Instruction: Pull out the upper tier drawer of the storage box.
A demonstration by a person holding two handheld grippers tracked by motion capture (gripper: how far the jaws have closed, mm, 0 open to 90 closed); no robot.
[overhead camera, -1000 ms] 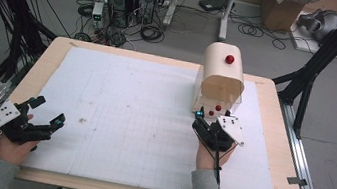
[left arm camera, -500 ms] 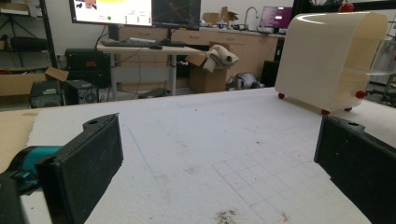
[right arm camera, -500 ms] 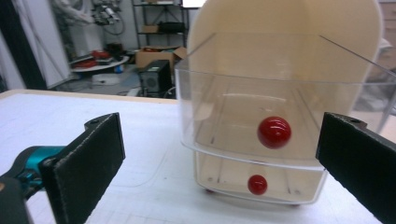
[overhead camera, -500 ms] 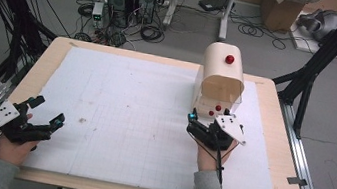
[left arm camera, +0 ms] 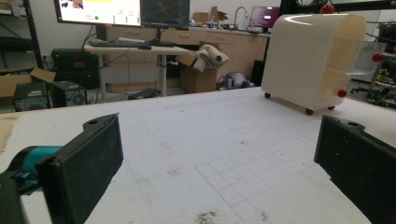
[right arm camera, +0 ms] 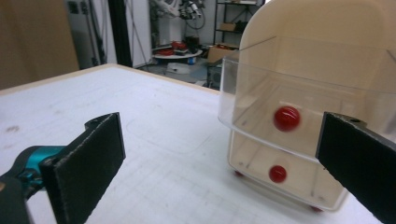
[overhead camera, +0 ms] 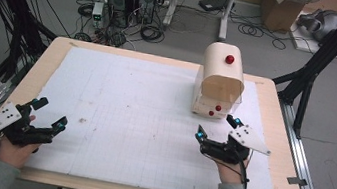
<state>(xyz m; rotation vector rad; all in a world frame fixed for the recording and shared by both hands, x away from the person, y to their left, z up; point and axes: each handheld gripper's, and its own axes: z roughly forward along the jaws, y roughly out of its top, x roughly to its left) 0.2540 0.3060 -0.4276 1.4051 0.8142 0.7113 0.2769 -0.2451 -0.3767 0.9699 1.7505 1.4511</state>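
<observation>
Since the earlier frames, right tool point(overhead camera: 217, 129) has backed off from the drawer unit and sits lower on the surface point(overhead camera: 144, 106); left tool point(overhead camera: 47, 114) unchanged. Cream drawer unit point(overhead camera: 221, 82): rounded top, red knob on top point(overhead camera: 230, 59), two clear drawers with red knobs point(right arm camera: 286, 117), small red feet. Upper drawer point(right arm camera: 299, 102) pulled partly out. Unit stands at far right of surface, just ahead of right tool, well apart from left. Both tools: jaws wide apart, holding nothing.

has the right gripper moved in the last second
Yes. The right gripper has backed off a little from the cream drawer box, toward the person's edge of the table, with its jaws open.
</observation>
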